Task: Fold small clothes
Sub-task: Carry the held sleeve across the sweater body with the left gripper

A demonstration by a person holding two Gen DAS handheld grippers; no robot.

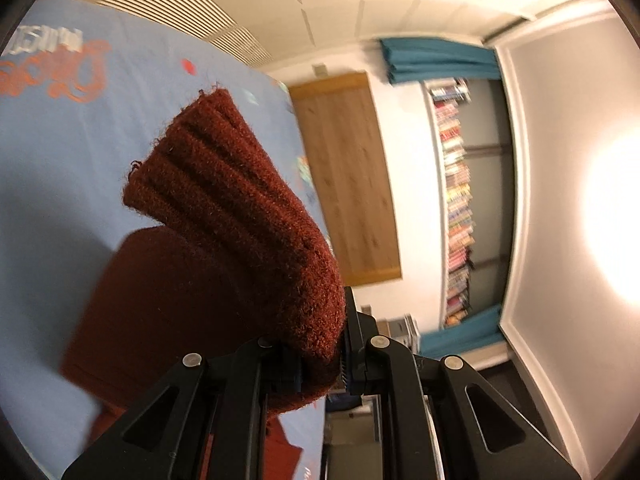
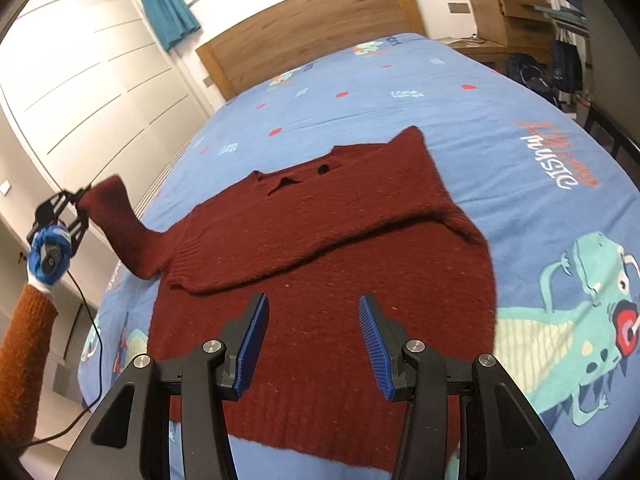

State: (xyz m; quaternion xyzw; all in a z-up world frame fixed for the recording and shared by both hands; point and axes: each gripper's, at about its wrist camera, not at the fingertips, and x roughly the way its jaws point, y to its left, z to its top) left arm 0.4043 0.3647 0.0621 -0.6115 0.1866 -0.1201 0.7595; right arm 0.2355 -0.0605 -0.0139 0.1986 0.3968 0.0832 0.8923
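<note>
Right gripper: black linkage arms, silver pivot screws, ribbed blue pads. Left gripper: black frame, blue-wrapped handle, black cable, orange knit sleeve.

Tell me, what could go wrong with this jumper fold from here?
The left tongs pinch only the cuff of the lifted sleeve, so it could slip free. The right tongs hang open above the jumper, pinning nothing, so pulling may drag it across the bedsheet.

Left wrist view rolled sideways, close against the sweater cuff, right wrist view above the sweater hem, facing the headboard, sweater shared.
</note>
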